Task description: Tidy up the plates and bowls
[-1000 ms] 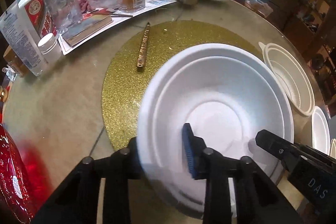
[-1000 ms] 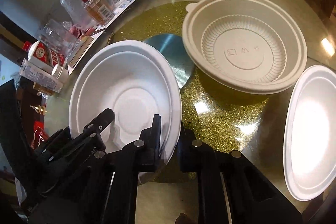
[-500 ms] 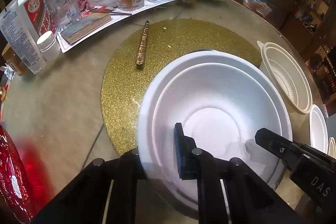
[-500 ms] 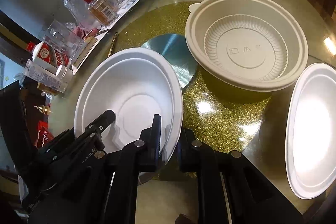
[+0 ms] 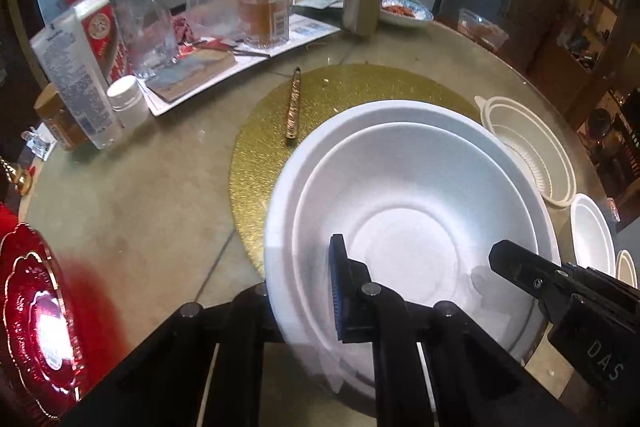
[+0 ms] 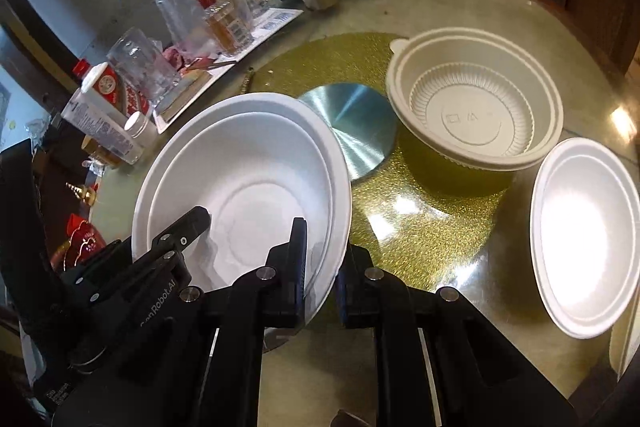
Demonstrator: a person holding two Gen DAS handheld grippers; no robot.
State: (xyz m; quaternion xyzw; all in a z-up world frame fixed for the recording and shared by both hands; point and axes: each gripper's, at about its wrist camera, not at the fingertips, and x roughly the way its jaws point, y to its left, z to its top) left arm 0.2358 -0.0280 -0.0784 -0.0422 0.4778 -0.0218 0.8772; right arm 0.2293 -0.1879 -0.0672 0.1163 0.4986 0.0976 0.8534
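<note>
White foam plates (image 5: 412,211) stay clamped in both jaws, now drawn back off the gold mat (image 5: 320,107).

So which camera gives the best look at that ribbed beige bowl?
The right wrist view: the beige bowl sits whole there, with its ribbed wall and bottom markings plain. The left wrist view catches it only squeezed at the right edge, partly behind the white plate.

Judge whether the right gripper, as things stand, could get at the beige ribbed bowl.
Probably not yet: the right gripper is shut on the white foam bowl's rim, as is the left gripper. The beige ribbed bowl itself sits uncovered on the gold mat.
</note>
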